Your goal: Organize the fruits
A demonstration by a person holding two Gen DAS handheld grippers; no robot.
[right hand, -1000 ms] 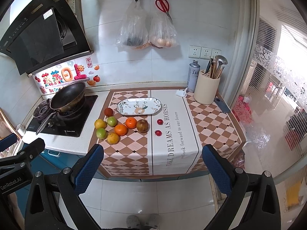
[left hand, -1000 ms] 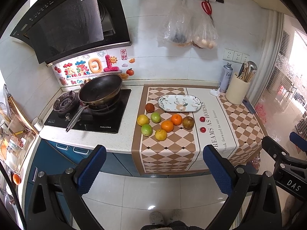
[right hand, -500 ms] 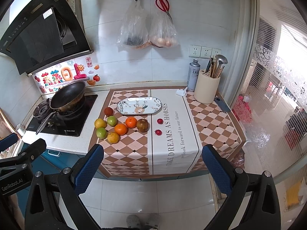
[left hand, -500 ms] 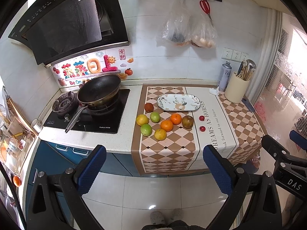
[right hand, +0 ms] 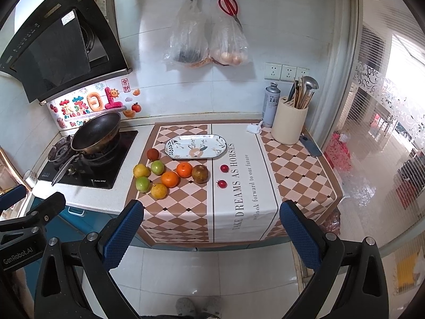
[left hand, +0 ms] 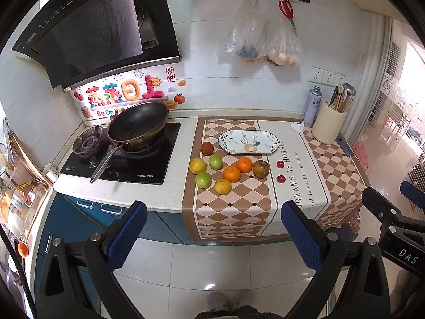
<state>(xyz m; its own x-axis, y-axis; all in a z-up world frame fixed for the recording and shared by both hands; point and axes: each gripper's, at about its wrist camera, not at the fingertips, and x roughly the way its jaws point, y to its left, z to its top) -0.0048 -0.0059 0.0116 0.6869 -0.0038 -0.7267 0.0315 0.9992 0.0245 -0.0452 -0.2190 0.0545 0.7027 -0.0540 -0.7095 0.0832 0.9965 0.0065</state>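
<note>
Fruits (left hand: 228, 171) are being kept in a loose cluster on the checked cloth (left hand: 233, 207) of the bench (left hand: 164, 199), just in front of the oval plate (left hand: 248, 145), which is lying bare beside them. Two small red fruits (right hand: 223, 175) are being kept apart to the right. The left hand-held gripper (left hand: 213, 236) is being held wide open over the floor, well short of the bench. The right hand-held gripper (right hand: 209, 235) is likewise being held open, with nothing gripped.
</note>
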